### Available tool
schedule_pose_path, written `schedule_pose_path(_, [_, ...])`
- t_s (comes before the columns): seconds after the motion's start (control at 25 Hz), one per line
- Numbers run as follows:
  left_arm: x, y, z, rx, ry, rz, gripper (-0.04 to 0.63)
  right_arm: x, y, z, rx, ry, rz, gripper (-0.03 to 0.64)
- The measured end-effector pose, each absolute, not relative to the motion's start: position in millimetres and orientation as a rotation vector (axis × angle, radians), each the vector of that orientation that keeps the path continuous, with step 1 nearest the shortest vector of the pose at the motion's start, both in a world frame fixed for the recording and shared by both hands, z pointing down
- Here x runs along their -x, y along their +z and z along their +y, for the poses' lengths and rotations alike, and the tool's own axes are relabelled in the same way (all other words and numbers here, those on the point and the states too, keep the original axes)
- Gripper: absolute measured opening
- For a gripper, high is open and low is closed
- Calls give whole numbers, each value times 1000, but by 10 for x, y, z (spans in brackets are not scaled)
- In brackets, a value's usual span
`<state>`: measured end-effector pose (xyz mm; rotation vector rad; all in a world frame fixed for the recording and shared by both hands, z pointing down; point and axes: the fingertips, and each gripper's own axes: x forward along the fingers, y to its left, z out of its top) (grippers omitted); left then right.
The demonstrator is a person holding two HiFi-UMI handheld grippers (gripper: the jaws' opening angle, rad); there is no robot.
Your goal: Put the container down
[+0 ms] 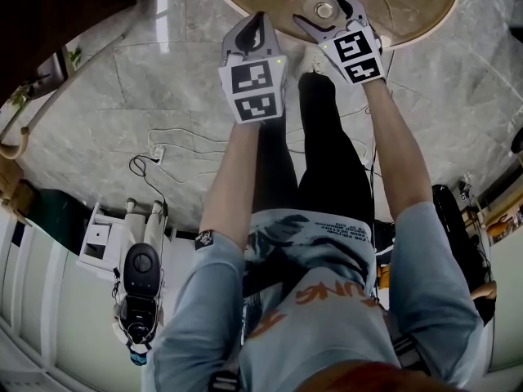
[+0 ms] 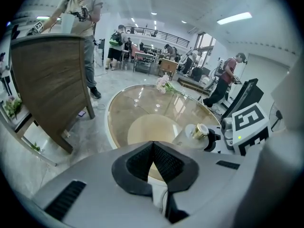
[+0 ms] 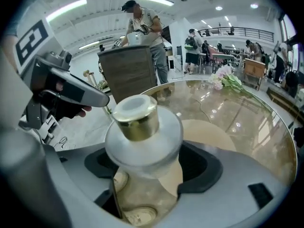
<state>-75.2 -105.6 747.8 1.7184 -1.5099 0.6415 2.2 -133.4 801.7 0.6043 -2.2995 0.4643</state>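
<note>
The container [image 3: 138, 127] is a frosted glass bottle with a gold cap. My right gripper [image 3: 147, 172] is shut on its body, and the cap points forward and up. In the head view the gold cap [image 1: 325, 10] shows between the right gripper's fingers, over the near rim of the round glass table [image 1: 417, 19]. From the left gripper view the bottle [image 2: 198, 131] hangs just above the tabletop [image 2: 137, 103]. My left gripper [image 2: 153, 145] is shut with nothing in it. It is held beside the right one at the table's edge [image 1: 256, 24].
A wooden chair back [image 2: 47, 80] stands left of the table. Pink flowers [image 2: 164, 84] lie on the far side of the glass. Several people stand around the hall. On the floor lie cables [image 1: 155, 149] and a white box [image 1: 102, 243].
</note>
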Motion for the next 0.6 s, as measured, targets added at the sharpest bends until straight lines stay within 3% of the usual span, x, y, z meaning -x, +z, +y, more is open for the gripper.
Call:
schedule_pose_path(0.28, [724,7124,-1082,-1697,574,-1572,25,-381,7578,-1211,-688,614,-2309,328])
schedule_pose_path(0.52, [812,6310,-1185,-1674,462,-1712,25,-942,6729,-1315,-904,815,-2311,35])
schedule_pose_path(0.6, [791,5966,-1246,-1698,442,-1741,25,-1104,6373,-1430,-991,849,-2330,12])
